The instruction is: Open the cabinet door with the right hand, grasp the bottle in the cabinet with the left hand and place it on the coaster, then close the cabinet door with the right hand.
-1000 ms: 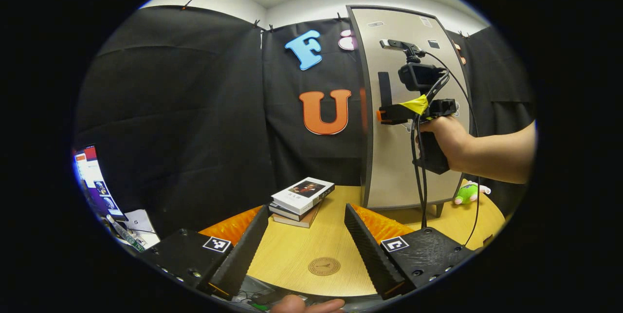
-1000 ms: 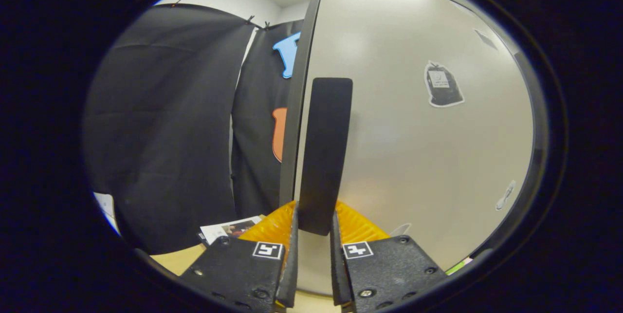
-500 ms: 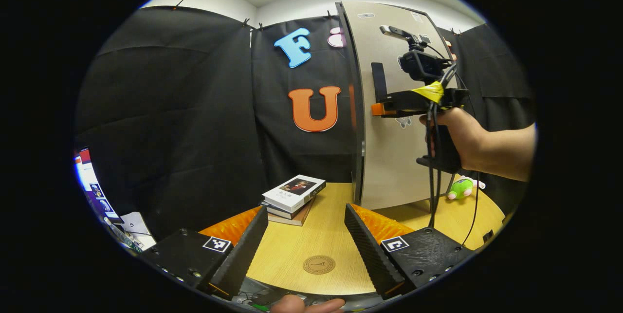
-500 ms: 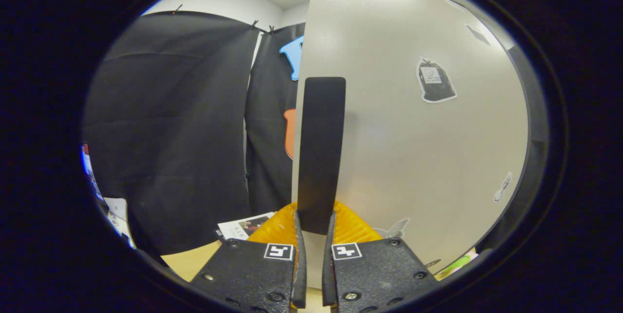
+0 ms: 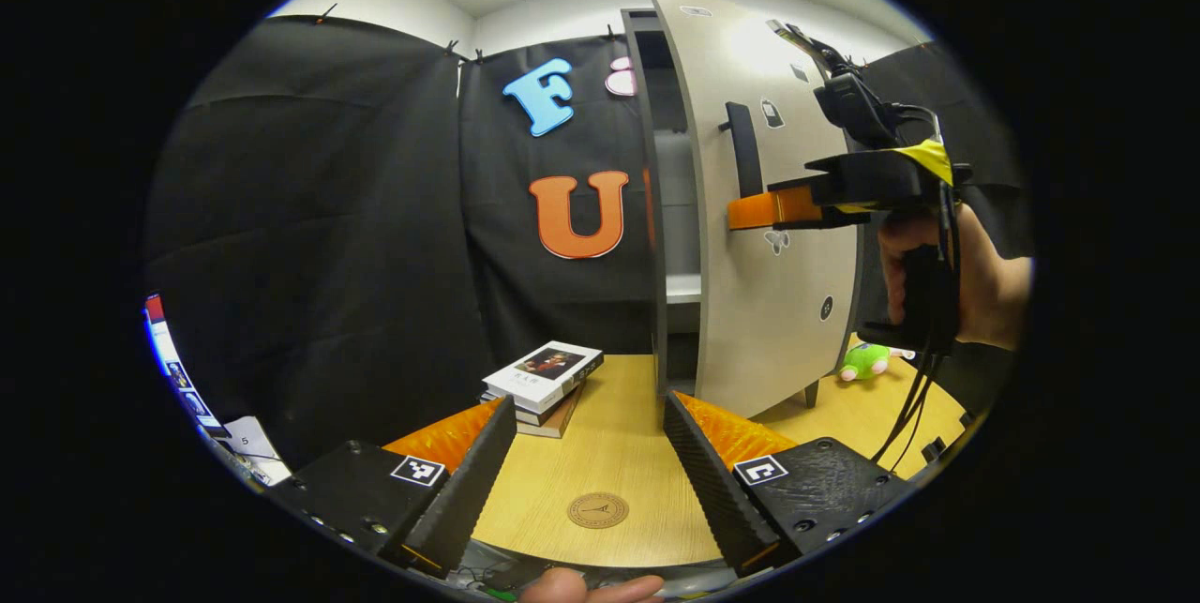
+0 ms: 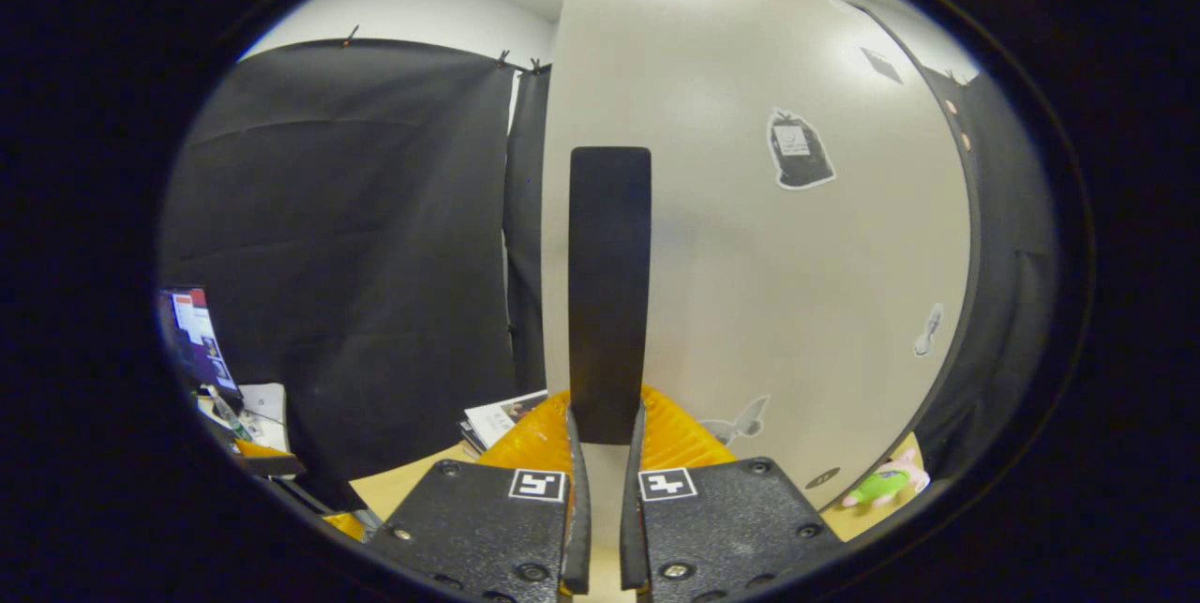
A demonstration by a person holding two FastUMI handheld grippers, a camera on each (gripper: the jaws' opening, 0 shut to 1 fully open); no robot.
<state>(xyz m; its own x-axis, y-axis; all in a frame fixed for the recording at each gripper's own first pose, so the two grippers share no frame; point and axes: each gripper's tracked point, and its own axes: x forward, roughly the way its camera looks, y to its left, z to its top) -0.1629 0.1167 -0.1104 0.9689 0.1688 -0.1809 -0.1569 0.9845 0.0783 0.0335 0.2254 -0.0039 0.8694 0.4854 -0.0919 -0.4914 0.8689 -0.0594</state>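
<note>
Your right tool (image 6: 600, 453) pinches the black bar handle (image 6: 609, 289) of the beige cabinet door (image 6: 750, 237), ajar; left tool (image 5: 589, 439) spread above the round cork coaster (image 5: 598, 510).

Smooth, perhaps laminate door (image 6: 750, 237); wood-grain table (image 5: 619, 462)

- The light wooden table (image 5: 619, 439) carries a round coaster (image 5: 598, 510) near its front edge.
- A stack of books (image 5: 544, 376) lies farther back.
- The cabinet (image 5: 661, 209) stands behind.
- A green plush toy (image 5: 864, 361) lies at the right.

Even overhead light; soft glare high on cabinet door (image 6: 750, 68); black cloth dim; edges bowed by fisheye; focus sharp.
</note>
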